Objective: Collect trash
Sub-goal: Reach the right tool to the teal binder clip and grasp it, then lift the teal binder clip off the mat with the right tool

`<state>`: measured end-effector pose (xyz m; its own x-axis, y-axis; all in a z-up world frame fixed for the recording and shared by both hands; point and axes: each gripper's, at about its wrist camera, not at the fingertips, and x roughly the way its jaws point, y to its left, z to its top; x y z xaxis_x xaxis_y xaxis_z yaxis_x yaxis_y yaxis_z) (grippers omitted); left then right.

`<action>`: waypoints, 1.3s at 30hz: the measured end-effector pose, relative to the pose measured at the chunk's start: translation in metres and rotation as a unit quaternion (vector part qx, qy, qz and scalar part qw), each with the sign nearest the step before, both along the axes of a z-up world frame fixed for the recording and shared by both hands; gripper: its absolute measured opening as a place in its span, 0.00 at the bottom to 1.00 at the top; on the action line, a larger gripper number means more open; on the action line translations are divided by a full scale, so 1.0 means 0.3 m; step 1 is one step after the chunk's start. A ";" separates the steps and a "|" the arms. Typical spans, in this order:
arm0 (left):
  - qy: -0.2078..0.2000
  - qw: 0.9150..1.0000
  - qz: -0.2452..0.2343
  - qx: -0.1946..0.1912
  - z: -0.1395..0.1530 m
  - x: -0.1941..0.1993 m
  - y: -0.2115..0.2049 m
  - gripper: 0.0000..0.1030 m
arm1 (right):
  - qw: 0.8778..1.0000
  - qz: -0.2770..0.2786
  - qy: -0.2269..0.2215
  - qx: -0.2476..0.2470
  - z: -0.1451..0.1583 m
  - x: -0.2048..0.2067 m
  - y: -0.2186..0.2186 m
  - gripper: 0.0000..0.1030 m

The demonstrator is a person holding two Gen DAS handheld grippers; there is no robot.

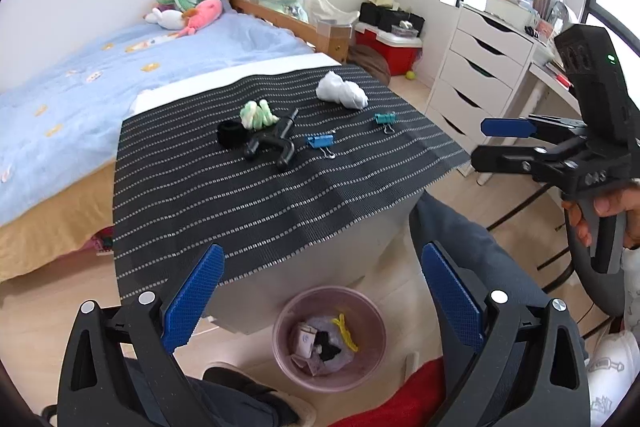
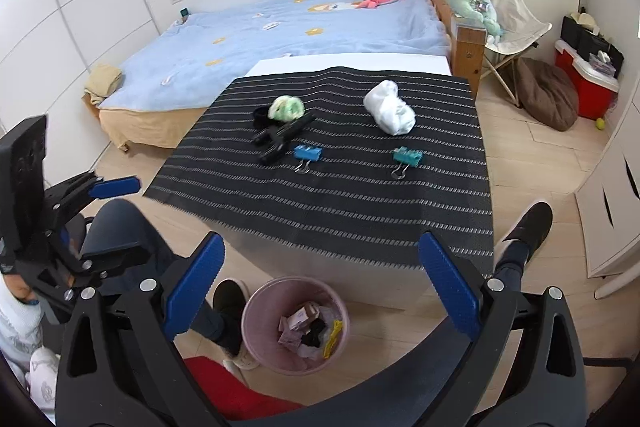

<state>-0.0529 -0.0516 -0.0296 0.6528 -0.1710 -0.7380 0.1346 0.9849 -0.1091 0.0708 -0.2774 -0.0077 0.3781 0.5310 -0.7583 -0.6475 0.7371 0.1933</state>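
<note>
A crumpled white tissue [image 1: 342, 92] [image 2: 390, 107] and a green-white wad [image 1: 258, 114] [image 2: 286, 108] lie on the striped black mat [image 1: 240, 195] [image 2: 360, 195]. A pink bin [image 1: 329, 339] [image 2: 295, 325] with trash in it stands on the floor below the table's near edge. My left gripper [image 1: 320, 291] is open and empty above the bin. It also shows in the right wrist view [image 2: 114, 223]. My right gripper [image 2: 320, 283] is open and empty, back from the table. It also shows in the left wrist view [image 1: 506, 143].
A black tool [image 1: 270, 145] [image 2: 282, 137], a black ring [image 1: 231, 134], a blue binder clip [image 1: 321, 143] [image 2: 306, 155] and a teal binder clip [image 1: 385, 120] [image 2: 406, 159] lie on the mat. A bed [image 1: 120, 67] stands behind, white drawers [image 1: 476, 75] to the right.
</note>
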 end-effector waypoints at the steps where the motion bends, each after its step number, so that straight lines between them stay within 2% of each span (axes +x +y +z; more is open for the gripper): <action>1: -0.002 1.000 0.001 -0.001 0.003 0.002 0.003 0.93 | 1.000 -0.007 -0.001 -0.006 -0.001 0.026 0.006 0.93; 9: -0.010 1.000 0.007 -0.005 0.014 0.012 0.020 0.93 | 0.998 -0.049 0.007 -0.041 -0.037 0.196 0.060 0.94; 13: -0.009 1.000 0.013 -0.007 0.010 0.014 0.034 0.93 | 0.995 -0.070 0.009 -0.074 -0.085 0.281 0.104 0.94; 19: -0.005 1.000 0.019 -0.011 0.000 0.013 0.049 0.93 | 0.991 -0.104 0.026 -0.086 -0.153 0.374 0.140 0.93; 22: -0.004 1.000 0.023 -0.014 -0.004 0.012 0.059 0.93 | 0.988 -0.119 0.035 -0.092 -0.184 0.405 0.150 0.78; 24: -0.003 1.000 0.025 -0.016 -0.009 0.013 0.063 0.93 | 0.987 -0.124 0.039 -0.096 -0.199 0.417 0.155 0.75; 26: -0.002 0.999 0.026 -0.018 -0.014 0.014 0.067 0.93 | 0.986 -0.125 0.039 -0.103 -0.218 0.421 0.163 0.64; 30: 0.001 0.999 0.028 -0.021 -0.024 0.012 0.070 0.93 | 0.984 -0.128 0.026 -0.118 -0.229 0.414 0.168 0.56; 35: 0.003 0.999 0.030 -0.024 -0.033 0.012 0.072 0.93 | 0.983 -0.129 0.012 -0.129 -0.223 0.414 0.163 0.35; 39: 0.004 0.999 0.029 -0.024 -0.035 0.011 0.069 0.93 | 0.984 -0.121 0.003 -0.133 -0.219 0.408 0.164 0.28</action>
